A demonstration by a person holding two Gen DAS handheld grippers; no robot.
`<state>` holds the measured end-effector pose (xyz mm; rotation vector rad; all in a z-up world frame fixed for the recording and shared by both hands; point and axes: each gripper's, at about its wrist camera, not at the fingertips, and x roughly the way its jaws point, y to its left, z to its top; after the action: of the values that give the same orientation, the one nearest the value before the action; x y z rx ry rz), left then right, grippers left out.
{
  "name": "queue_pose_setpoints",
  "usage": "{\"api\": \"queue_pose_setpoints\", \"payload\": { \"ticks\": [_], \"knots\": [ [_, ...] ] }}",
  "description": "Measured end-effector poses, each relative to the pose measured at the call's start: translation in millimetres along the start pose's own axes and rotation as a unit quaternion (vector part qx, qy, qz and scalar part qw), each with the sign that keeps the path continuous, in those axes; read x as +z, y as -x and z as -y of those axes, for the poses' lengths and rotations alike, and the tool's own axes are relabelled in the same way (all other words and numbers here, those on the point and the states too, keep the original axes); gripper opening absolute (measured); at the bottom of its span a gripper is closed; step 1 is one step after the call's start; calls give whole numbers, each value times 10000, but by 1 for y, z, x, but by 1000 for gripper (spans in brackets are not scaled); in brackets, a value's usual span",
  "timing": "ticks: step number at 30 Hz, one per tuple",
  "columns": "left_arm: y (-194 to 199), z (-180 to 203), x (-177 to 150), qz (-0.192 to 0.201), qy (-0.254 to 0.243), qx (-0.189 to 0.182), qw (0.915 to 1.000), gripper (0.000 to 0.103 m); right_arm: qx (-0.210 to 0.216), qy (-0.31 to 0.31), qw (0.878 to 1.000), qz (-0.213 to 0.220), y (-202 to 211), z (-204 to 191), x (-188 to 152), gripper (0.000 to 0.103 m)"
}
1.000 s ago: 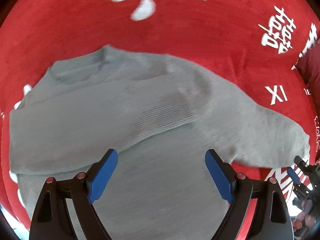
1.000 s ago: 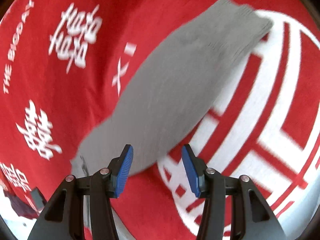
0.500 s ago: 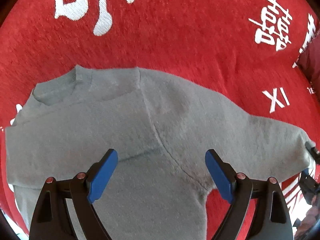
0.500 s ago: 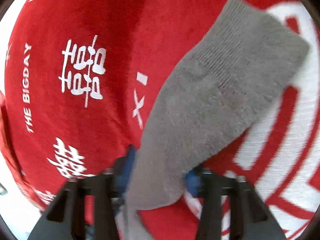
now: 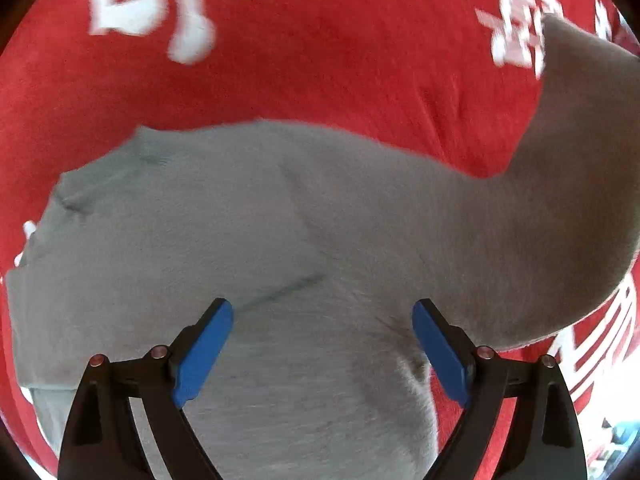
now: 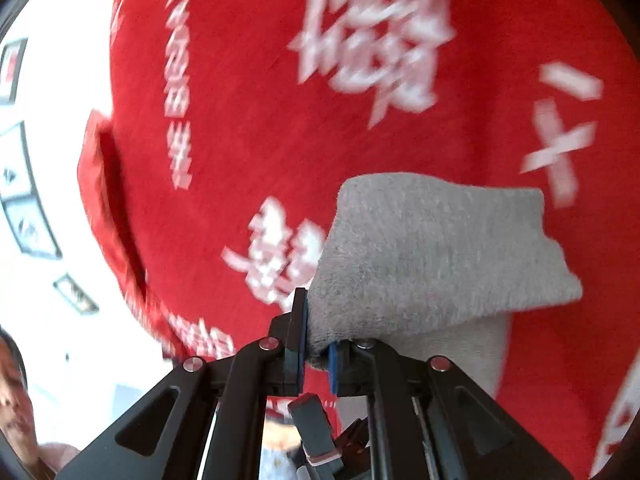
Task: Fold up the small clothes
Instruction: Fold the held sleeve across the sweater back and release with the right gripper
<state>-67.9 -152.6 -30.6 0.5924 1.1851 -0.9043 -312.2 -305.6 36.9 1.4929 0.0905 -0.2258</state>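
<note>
A small grey knit sweater [image 5: 248,240] lies flat on a red cloth with white lettering [image 5: 320,60]. My left gripper [image 5: 322,344] is open and empty, hovering over the sweater's body. The sweater's right sleeve [image 5: 576,168] rises off the cloth at the right of the left wrist view. My right gripper [image 6: 316,344] is shut on that sleeve's cuff end [image 6: 432,252] and holds it lifted above the cloth.
The red cloth [image 6: 280,100] covers the whole work surface. Its edge [image 6: 104,208] hangs at the left of the right wrist view, with a white room and framed pictures [image 6: 24,200] beyond it. A person's face [image 6: 12,400] shows at the bottom left.
My right gripper closed on the sleeve's cuff end and lifted it off the cloth. The sleeve now stands up at the right. My left gripper stayed open over the sweater's body.
</note>
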Motion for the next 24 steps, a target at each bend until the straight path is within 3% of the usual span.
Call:
{"api": "queue_pose_setpoints", "payload": {
  "ticks": [5,10,12,14,16,18,19,20,22,24],
  "knots": [
    [35,-69,-7,372,379,250,9983,92,73,700,9936,-888,-80,-46,-33,9],
    [48,-153,-31,352,789,818,9929,92,-353,1358,9718,-1898,-169,-66,-95,9],
    [46,-183,-40,292,1054,1053,9884,92,-719,1646,9565,-2299,-200,-62,-124,9],
    [47,-210,-52,246,1314,1216,9835,92,-1212,1987,9337,-2719,-230,-53,-154,11],
    [43,-234,-64,159,1563,1329,9786,92,-1855,2391,9004,-3127,-256,-39,-186,12],
    [33,-248,-73,-10,1725,1378,9753,92,-2288,2596,8753,-3378,-270,-24,-207,15],
    [32,-260,-87,-94,1799,1385,9739,92,-2479,2607,8673,-3440,-274,-18,-214,25],
    [30,-267,-93,-176,1869,1369,9726,92,-2549,2546,8685,-3406,-275,-15,-216,38],
    [28,-274,-100,-160,1980,1192,9728,92,-2462,2280,8865,-3185,-270,-17,-209,52],
    [31,-275,-103,-117,1933,1143,9744,92,-2476,1968,9032,-2903,-264,-16,-197,53]
  ]
}}
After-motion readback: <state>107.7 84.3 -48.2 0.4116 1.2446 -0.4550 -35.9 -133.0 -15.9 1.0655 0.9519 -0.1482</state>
